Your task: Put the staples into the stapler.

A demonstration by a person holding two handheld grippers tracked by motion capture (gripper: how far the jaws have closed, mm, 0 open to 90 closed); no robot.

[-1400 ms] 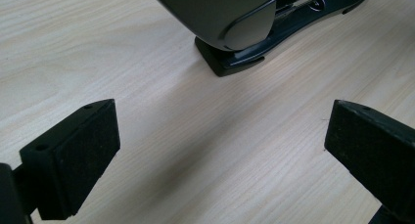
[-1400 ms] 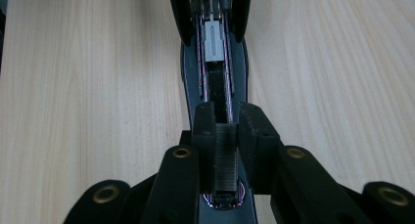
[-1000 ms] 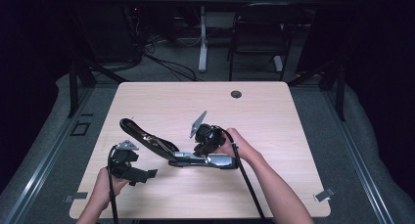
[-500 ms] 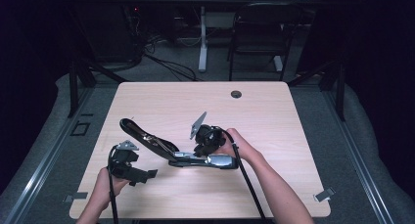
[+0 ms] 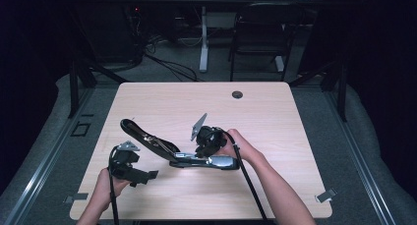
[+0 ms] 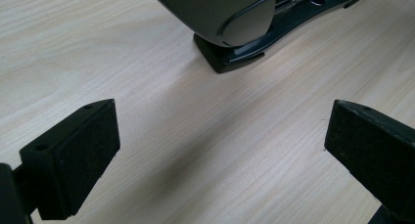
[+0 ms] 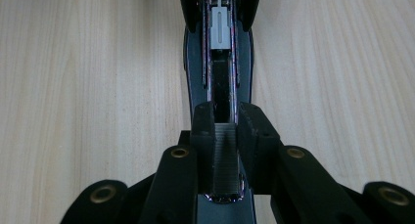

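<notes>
Keep your right gripper [image 7: 226, 150] closed square on the strip of staples [image 7: 225, 158] and lower it straight into the open stapler [image 5: 169, 149] near the table's [image 5: 295, 117] front edge, while your open left gripper [image 6: 222, 150] waits empty beside it.

Pale wooden table [image 5: 295, 117]: black opened stapler [image 5: 172, 149] near middle, toward person's edge; hinged top arm rises toward far left, base lies flat to right. Strip of grey metal staples [image 7: 226, 160] in stapler's channel, between jaws of right gripper [image 7: 227, 136], which sits over base's right part. Left gripper [image 5: 129, 163] left of stapler, nearer person, apart from it. Round black grommet [image 5: 237, 94] behind, near far edge.
</notes>
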